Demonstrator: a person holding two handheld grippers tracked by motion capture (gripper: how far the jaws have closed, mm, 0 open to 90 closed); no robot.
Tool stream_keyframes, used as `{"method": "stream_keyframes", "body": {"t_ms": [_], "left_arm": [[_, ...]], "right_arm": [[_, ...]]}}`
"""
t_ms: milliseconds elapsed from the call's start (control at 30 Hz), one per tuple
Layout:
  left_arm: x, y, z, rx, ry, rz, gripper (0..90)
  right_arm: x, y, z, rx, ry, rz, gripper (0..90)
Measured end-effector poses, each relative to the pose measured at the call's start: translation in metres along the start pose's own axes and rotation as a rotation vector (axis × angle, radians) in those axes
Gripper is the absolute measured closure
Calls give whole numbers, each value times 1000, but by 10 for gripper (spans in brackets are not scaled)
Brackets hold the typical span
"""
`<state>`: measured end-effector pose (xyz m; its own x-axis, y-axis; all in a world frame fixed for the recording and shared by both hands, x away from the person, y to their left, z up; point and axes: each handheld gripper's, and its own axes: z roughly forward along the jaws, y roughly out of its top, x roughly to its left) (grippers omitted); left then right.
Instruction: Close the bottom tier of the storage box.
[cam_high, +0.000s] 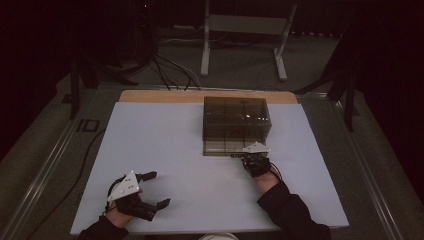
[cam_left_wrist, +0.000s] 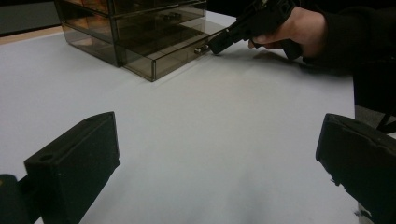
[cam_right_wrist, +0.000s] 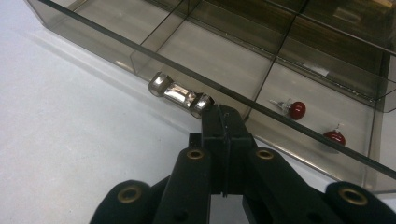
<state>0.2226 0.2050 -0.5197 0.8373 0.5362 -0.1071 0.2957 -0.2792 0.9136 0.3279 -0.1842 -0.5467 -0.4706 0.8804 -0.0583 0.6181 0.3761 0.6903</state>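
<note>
- right tool (cam_right_wrist: 223, 122), jaws pressed together, tip at the chrome handle (cam_right_wrist: 180, 95) of the bottom drawer (cam_right_wrist: 261, 79), far right on the tabletop (cam_high: 165, 150).
- judgement: push straight, low, steadily.
- left tool (cam_high: 150, 189) spread, idle near left.

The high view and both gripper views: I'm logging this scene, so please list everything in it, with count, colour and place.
Drawer box: one, smoky clear plastic, far middle of table, bottom drawer pulled out.
Drawer handle: one, shiny metal, on drawer front.
Earrings: two, red, in drawer's right compartment.
Table sheet: one, white.
Metal stand: one, grey, on floor behind table.
Left gripper: black jaws open, near left.
Right gripper: black jaws shut, tips at the handle.
</note>
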Motion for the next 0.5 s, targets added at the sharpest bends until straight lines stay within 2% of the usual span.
{"method": "stream_keyframes", "body": {"t_ms": [500], "left_arm": [[0,0,0,-2,-1,-2,8]], "right_arm": [[-1,3,2,-1,-3,-3,898]]}}
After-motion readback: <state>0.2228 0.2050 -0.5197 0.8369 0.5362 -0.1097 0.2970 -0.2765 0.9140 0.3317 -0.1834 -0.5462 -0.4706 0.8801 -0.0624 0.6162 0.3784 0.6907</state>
